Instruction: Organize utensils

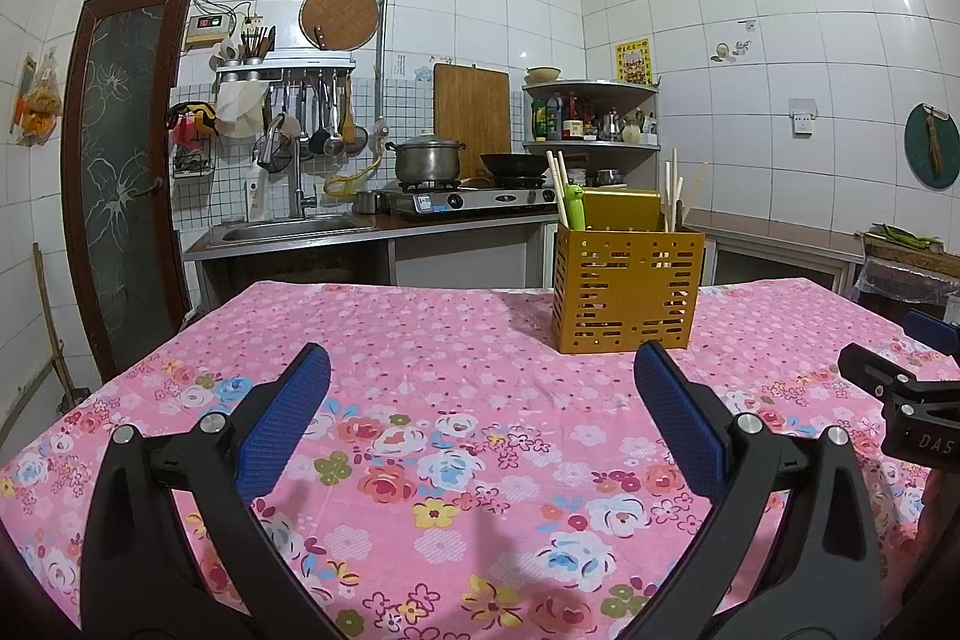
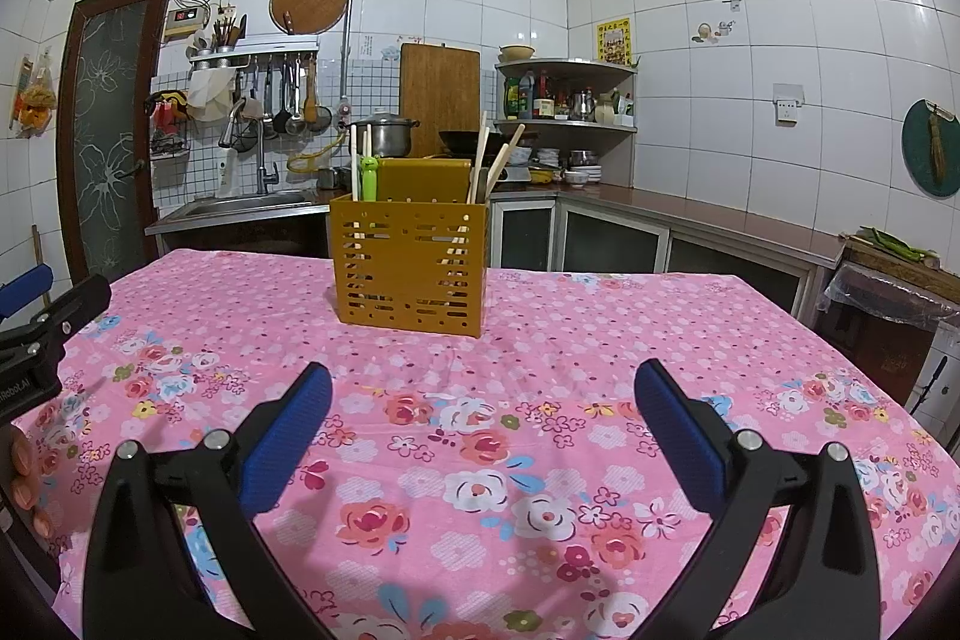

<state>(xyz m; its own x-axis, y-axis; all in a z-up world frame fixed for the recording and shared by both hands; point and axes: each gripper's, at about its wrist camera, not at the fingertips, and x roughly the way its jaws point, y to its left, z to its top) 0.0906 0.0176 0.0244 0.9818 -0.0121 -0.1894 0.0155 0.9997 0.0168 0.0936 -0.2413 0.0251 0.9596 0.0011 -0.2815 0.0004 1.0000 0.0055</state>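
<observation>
Left wrist view: the left claw (image 1: 480,388) is seen spread wide with nothing between its blue pads, held low over a worktop (image 1: 420,340) covered in a pink floral cloth. A yellow perforated utensil holder (image 1: 627,289) stands upright at the far right of the cloth, well apart from the claw. Pale chopsticks (image 1: 558,187) and a green utensil handle (image 1: 575,208) rise from its left compartment; more wooden sticks (image 1: 675,193) lean in its right compartment. Part of the other tool is visible at the right edge.

Right wrist view: the right claw (image 2: 483,388) is likewise wide open and empty, with the same holder (image 2: 411,268) at the far centre. No loose utensil can be seen on the cloth.

The chopsticks are judged light, stiff, thin and rather slippery, so a grip across the exposed upper shaft seems best. The holder looks like light rigid plastic and could tip or slide if a stick is pulled sideways.
</observation>
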